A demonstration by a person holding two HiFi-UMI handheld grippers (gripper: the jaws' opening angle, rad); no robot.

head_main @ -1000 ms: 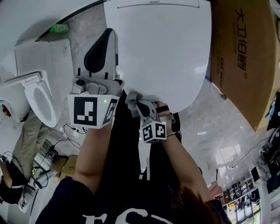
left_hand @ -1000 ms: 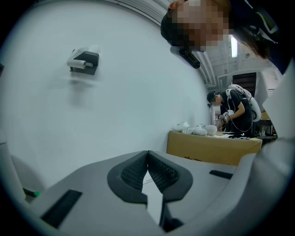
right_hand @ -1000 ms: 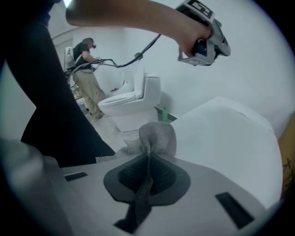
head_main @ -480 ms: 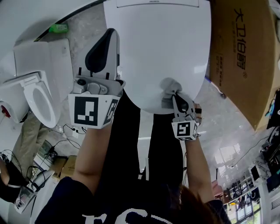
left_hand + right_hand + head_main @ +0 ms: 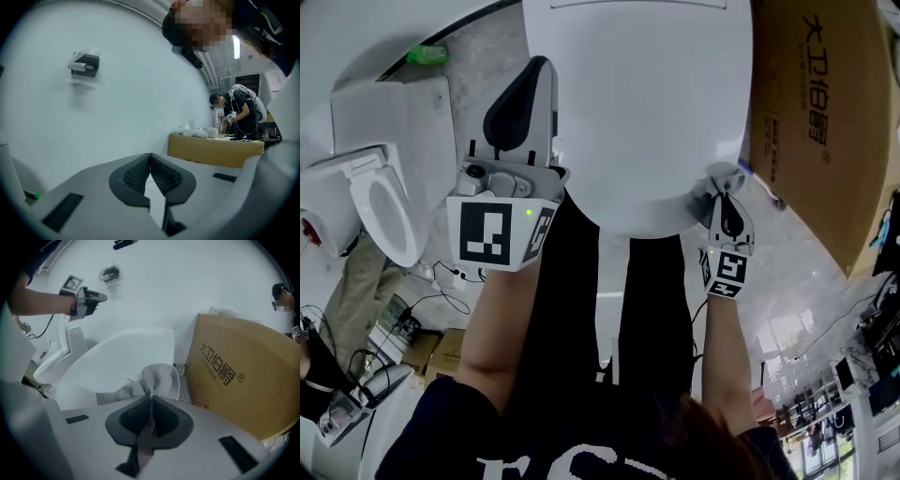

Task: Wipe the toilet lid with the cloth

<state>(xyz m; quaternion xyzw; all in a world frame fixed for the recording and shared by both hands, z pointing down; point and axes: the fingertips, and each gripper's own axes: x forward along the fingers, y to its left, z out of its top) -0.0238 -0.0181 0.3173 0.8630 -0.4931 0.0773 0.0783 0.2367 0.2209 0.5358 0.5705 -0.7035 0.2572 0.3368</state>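
Note:
The white toilet lid point(image 5: 647, 103) lies closed and fills the top middle of the head view. My right gripper point(image 5: 723, 190) is at the lid's front right edge, shut on a grey cloth point(image 5: 718, 176). In the right gripper view the cloth point(image 5: 158, 378) bunches out past the closed jaws and rests against the lid point(image 5: 117, 364). My left gripper point(image 5: 532, 73) hovers left of the lid, shut with nothing in it. In its own view the left gripper point(image 5: 150, 158) points at a bare white wall.
A large cardboard box point(image 5: 816, 122) stands close to the lid's right side, and it also shows in the right gripper view as the box point(image 5: 239, 376). A second toilet point(image 5: 384, 202) with its seat open is at far left. Cables and small boxes lie on the floor at lower left.
My right gripper has swept the cloth rightwards along the lid's front edge, from its left-middle to its right corner. The left gripper has stayed put.

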